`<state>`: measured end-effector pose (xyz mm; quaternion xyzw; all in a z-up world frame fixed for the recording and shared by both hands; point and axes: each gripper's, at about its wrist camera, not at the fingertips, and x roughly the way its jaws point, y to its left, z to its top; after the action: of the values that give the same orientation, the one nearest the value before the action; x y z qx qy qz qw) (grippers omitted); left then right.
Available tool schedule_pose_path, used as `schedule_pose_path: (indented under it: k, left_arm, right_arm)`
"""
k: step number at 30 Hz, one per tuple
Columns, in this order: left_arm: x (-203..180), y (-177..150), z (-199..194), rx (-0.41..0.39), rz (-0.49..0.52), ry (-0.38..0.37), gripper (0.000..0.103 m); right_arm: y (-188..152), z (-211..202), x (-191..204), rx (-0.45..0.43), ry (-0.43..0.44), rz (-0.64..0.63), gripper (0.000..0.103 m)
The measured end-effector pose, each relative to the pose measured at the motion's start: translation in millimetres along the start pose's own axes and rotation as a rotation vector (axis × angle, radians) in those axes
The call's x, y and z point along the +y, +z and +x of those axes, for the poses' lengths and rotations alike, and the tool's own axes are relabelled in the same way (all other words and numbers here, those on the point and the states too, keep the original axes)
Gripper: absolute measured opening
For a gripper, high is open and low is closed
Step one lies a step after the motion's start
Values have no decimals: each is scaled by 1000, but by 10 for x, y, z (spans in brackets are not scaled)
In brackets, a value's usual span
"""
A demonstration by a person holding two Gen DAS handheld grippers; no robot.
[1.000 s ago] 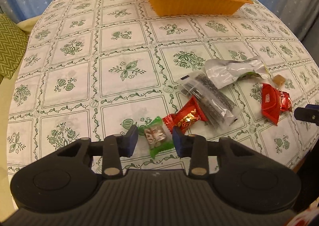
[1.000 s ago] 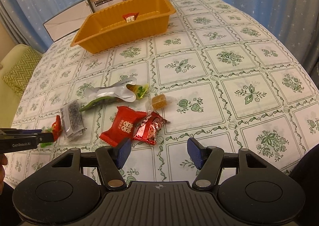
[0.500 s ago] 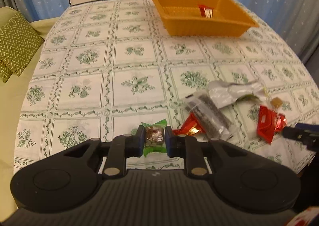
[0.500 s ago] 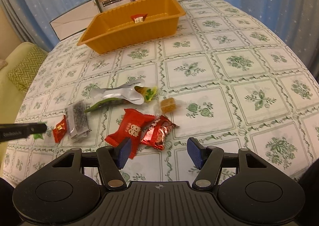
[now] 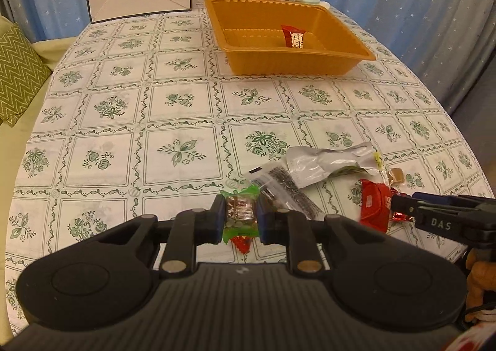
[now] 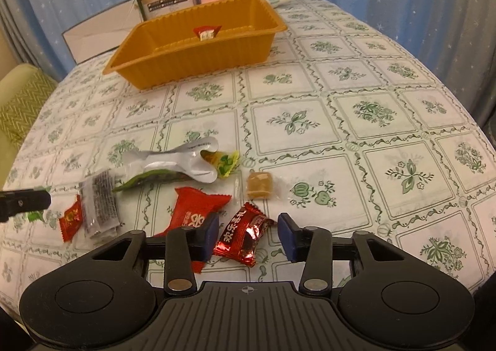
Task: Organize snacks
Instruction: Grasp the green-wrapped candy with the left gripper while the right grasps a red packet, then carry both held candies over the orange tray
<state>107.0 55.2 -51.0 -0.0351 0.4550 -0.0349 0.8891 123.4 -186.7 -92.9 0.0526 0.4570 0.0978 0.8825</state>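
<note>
Currently: left gripper (image 5: 239,217) pinching green-wrapped candy (image 5: 239,211), raised over the near table edge. Orange tray (image 5: 365,55) lies far and slightly right, well apart. Right gripper (image 6: 247,234) spread, straddling foil candy (image 6: 245,234), long axis near-far.

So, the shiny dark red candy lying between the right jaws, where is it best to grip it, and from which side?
Probably grip the shiny dark red candy across its plump middle, coming from above. It lies flat on the tablecloth at a slant, its crimped ends thin and floppy. The right gripper already straddles it, jaws open; the big red packet lies close beside its left jaw.
</note>
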Motion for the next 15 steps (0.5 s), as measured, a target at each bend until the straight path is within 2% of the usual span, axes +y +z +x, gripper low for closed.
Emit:
schedule_pose_path:
  k: [3,15]
  left_arm:
    - [1,-15,2,3,-1,-1,18]
    - [-86,32,-51,-10,5,-13,18]
  right_arm:
    - [-45,28,54,7,-5,-41,28]
    - [-6,-213,-13,-69,-18,-82,26]
